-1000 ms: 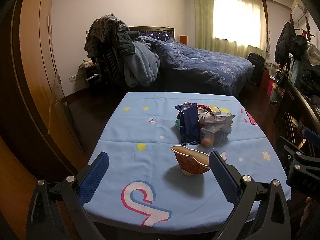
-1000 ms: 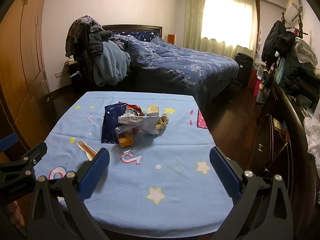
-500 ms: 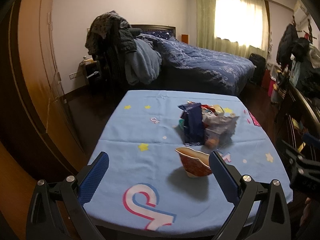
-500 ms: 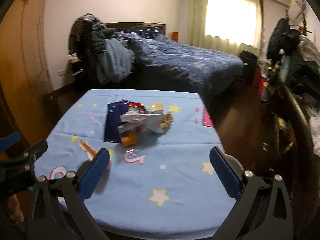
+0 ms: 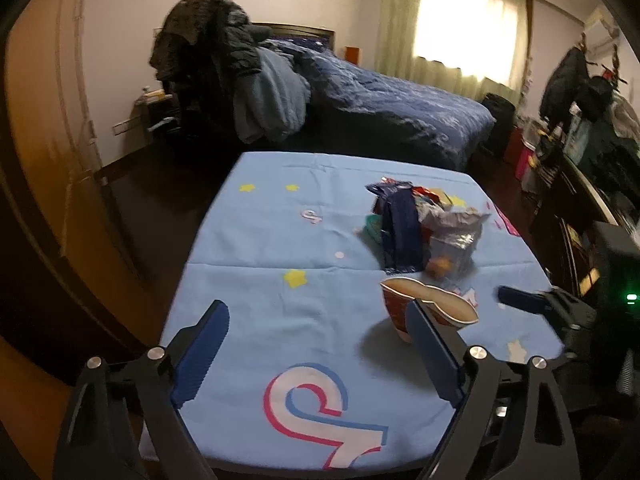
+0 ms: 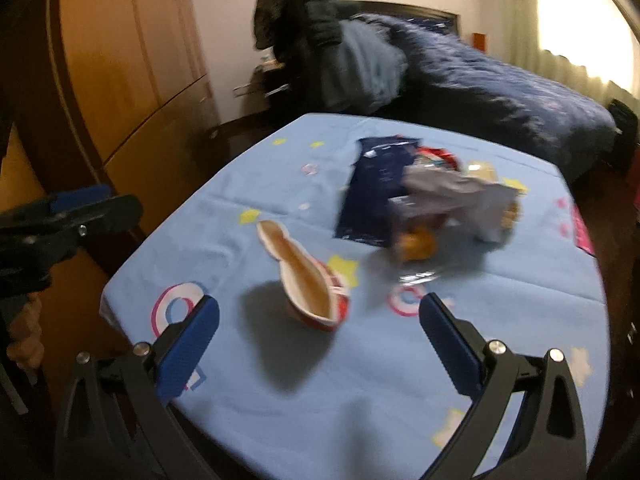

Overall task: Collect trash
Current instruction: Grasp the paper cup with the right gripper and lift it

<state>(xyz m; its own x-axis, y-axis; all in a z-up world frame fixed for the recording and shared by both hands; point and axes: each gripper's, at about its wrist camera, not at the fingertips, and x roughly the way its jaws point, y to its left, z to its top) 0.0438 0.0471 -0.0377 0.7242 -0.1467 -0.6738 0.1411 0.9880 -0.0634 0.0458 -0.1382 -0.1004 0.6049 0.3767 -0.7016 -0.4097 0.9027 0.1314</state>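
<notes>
A crushed red paper cup (image 5: 430, 311) (image 6: 310, 280) stands near the front of the blue tablecloth (image 5: 280, 288). Behind it is a trash pile: a dark blue bag (image 5: 400, 232) (image 6: 380, 184), a silver wrapper (image 5: 454, 224) (image 6: 456, 196) and a clear box with something orange (image 5: 440, 268) (image 6: 416, 244). My left gripper (image 5: 316, 344) is wide, its jaws closing on nothing; the cup sits just past its right finger. My right gripper (image 6: 318, 344) is also wide and closing, with the cup just ahead of the gap and untouched.
A bed (image 5: 400, 120) with a blue quilt stands behind the table, and a chair heaped with clothes (image 5: 224, 64) is at its left. A wooden wardrobe (image 5: 48, 140) fills the left side. Dark furniture with hung coats (image 5: 580, 92) lines the right.
The right gripper has dropped and swung left, so the crushed cup now sits centred and close before it. The left gripper has moved in closer, and the right gripper's tip now shows beside the cup.
</notes>
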